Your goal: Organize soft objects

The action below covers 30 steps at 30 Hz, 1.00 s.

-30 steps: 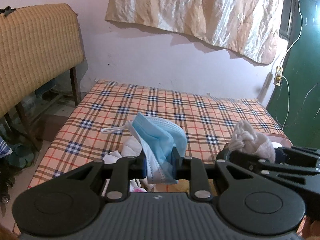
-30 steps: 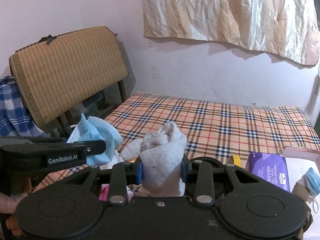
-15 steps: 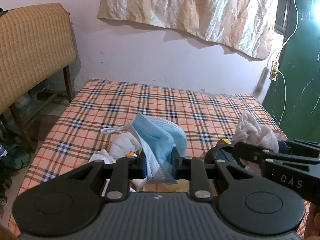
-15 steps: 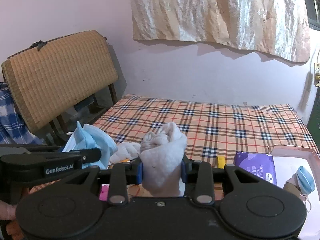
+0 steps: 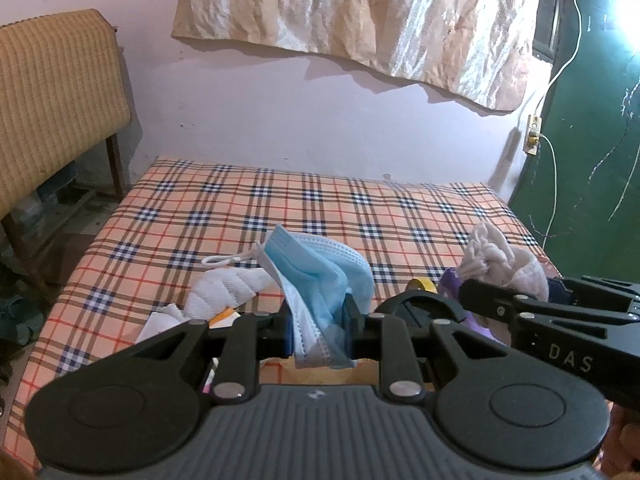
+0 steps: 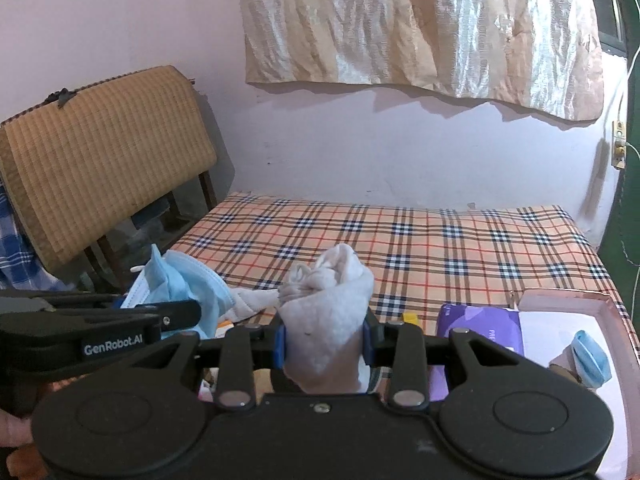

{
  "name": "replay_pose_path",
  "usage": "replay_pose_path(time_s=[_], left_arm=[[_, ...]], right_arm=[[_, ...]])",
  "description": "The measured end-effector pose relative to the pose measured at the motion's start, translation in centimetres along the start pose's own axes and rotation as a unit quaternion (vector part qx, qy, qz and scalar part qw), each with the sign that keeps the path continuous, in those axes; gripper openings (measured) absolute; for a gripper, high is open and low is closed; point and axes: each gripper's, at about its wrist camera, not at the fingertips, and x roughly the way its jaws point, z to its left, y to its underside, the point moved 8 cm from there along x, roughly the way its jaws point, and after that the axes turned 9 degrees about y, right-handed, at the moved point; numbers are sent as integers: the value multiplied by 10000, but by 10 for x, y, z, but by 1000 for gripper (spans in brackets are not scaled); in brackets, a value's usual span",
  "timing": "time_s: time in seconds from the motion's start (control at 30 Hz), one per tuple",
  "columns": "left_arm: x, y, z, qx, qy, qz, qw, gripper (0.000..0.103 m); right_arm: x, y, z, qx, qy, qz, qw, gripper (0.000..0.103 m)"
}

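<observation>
Clamping blue masks [image 5: 320, 280], left tool [image 5: 318, 328] reads "GenRobot.AI"; right tool [image 6: 324, 340], "DAS", pinches white cloth [image 6: 328, 320]

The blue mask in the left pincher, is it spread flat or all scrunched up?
Scrunched up. The blue mask is folded and bunched between the shut fingers of the left gripper, its pleats doubled over and one ear loop sticking out sideways.

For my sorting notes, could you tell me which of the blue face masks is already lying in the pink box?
The small blue mask at the far right lies in the pink box; the other blue masks are clamped in the left gripper.
</observation>
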Motion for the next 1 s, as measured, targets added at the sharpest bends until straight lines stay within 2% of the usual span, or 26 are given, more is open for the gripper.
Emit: replay_pose_path(time_s=[1.0], left_arm=[[25,3,-52,289,334,167,9989,24]], right_arm=[[-5,-2,-60,266,335,2,9991,42]])
